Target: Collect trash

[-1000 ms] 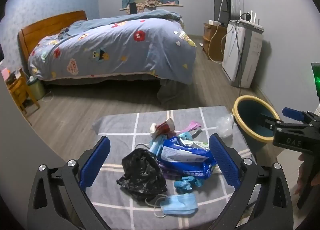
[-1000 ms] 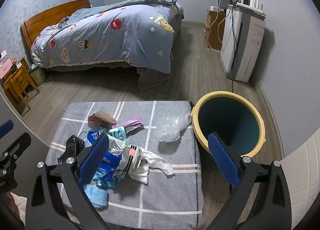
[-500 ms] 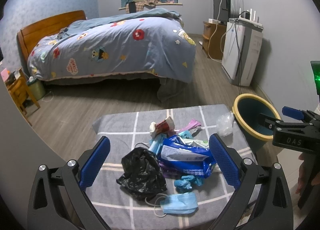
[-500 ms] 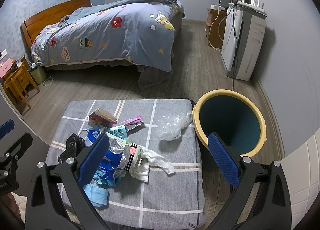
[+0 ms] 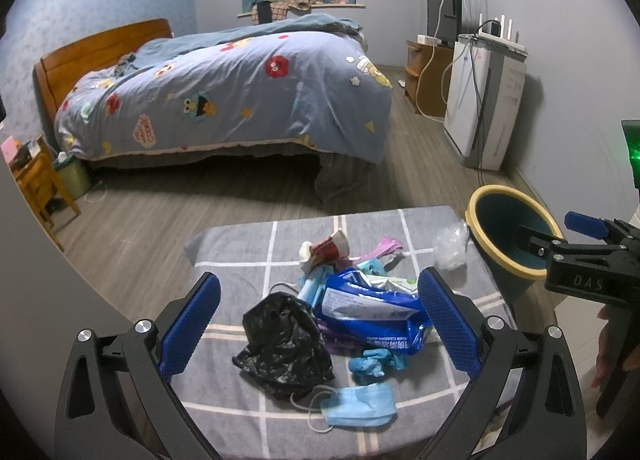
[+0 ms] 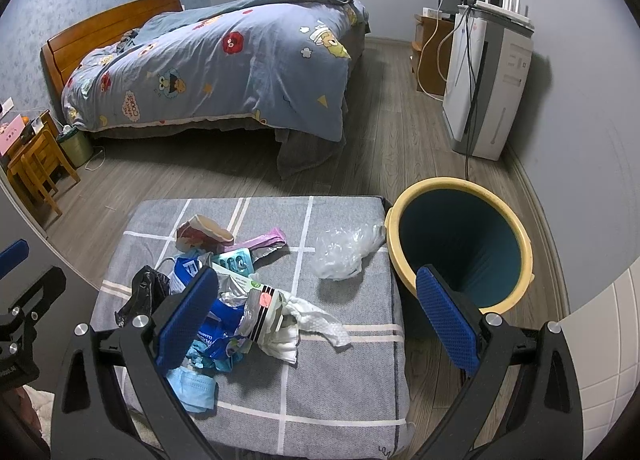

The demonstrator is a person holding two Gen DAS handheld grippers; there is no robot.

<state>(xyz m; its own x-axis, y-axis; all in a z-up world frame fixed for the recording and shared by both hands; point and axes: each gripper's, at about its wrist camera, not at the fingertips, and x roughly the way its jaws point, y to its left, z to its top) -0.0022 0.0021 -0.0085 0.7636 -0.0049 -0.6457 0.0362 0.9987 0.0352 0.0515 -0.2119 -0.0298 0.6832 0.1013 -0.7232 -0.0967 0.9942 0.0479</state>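
Hovering wide open over the near left of the grey checked cushion (image 5: 248,244), left gripper (image 5: 318,324) grasping nothing. Lying heaped mid-cushion: black bag (image 5: 282,344), blue wrapper (image 5: 370,310), face mask (image 5: 360,406). Hanging released farther right, right gripper (image 6: 316,320), beside the yellow-rimmed bin (image 6: 460,248) touching the cushion's right edge.

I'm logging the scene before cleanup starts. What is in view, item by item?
cushion: 1, grey checked, foreground
bin: 1, teal, yellow rim, right of cushion
clear bag: 1, near bin
black bag: 1, cushion's left
blue packet: 1, pile centre
face mask: 1, light blue, near edge
white tissue: 1, beside pile
pink wrapper: 1, pile's far side
bed: 1, blue duvet, background
left gripper: open, over pile
right gripper: open, above cushion
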